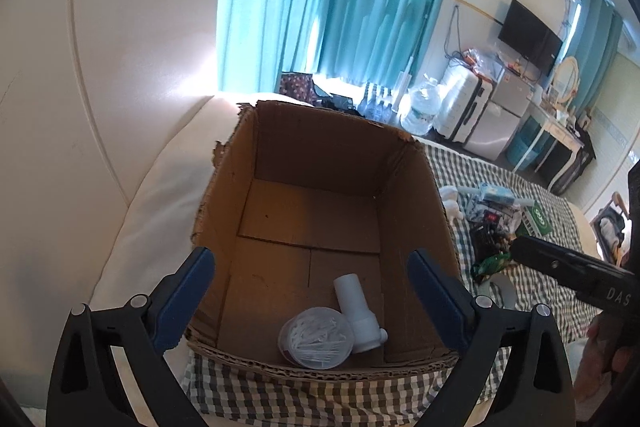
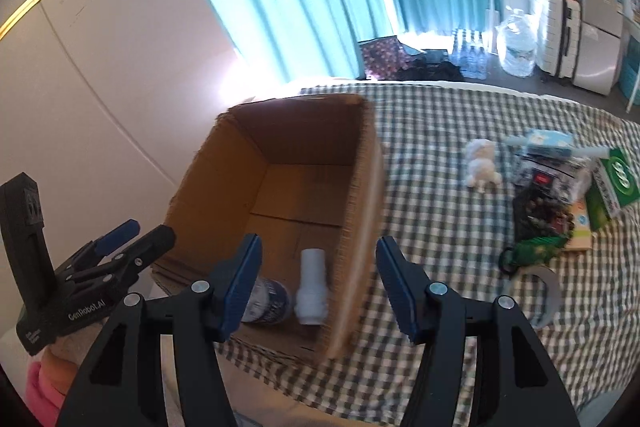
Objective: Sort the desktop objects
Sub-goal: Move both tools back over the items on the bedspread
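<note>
left gripper (image 1: 310,301): mine, jaws spread wide and empty above the cardboard box (image 1: 416,195).
right gripper (image 2: 318,285): part open, holding nothing.
in box: white tube (image 1: 356,315) and round tub (image 1: 316,341).
next target: unsorted pile (image 2: 552,195), ahead-right of my right gripper, nearer that hand, i judge.

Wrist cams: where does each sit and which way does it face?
Left wrist: on the left gripper, angled down into the cardboard box; own open fingers and right gripper show.
Right wrist: on the right gripper, over the box's near right corner; own open fingers, left gripper show.
Shared: box, white pipe fitting, swab tub.
</note>
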A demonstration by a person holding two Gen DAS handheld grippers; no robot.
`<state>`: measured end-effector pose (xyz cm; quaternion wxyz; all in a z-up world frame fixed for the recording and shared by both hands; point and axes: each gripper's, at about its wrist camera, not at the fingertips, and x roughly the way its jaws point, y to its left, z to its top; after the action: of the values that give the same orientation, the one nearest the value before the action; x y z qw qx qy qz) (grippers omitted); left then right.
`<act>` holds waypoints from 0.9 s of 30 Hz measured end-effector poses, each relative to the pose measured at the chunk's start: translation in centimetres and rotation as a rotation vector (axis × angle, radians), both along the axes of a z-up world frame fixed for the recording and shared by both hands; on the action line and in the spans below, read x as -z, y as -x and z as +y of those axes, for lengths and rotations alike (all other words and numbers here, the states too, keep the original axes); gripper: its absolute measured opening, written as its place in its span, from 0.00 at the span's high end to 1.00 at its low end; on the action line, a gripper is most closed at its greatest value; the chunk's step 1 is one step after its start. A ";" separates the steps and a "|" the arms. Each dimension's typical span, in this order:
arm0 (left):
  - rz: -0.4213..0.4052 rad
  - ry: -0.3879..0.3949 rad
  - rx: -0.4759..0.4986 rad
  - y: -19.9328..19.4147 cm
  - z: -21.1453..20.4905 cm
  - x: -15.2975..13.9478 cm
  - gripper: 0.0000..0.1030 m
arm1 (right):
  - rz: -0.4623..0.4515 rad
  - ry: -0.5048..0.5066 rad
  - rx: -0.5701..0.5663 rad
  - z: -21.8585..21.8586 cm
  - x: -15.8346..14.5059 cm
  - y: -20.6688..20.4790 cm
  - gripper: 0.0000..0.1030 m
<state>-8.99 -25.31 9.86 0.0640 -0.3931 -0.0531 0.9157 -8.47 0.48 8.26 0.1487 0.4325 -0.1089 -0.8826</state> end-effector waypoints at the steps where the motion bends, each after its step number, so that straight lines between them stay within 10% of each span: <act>1: -0.002 0.006 0.012 -0.2 0.6 -0.1 0.03 | 0.001 -0.007 0.015 1.1 -0.1 -0.4 0.42; 14: 0.098 0.095 0.199 -5.6 14.2 -2.8 0.00 | 0.064 -0.073 0.284 18.6 -1.9 -8.2 0.42; 27: -0.029 0.028 0.206 -4.3 28.9 5.8 0.00 | 0.055 -0.045 0.363 30.6 1.3 -9.1 0.38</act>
<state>-4.73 3.60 4.01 0.1516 -0.4105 -0.0003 0.8992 0.63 31.05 6.92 -0.0200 0.3849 -0.1612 -0.9086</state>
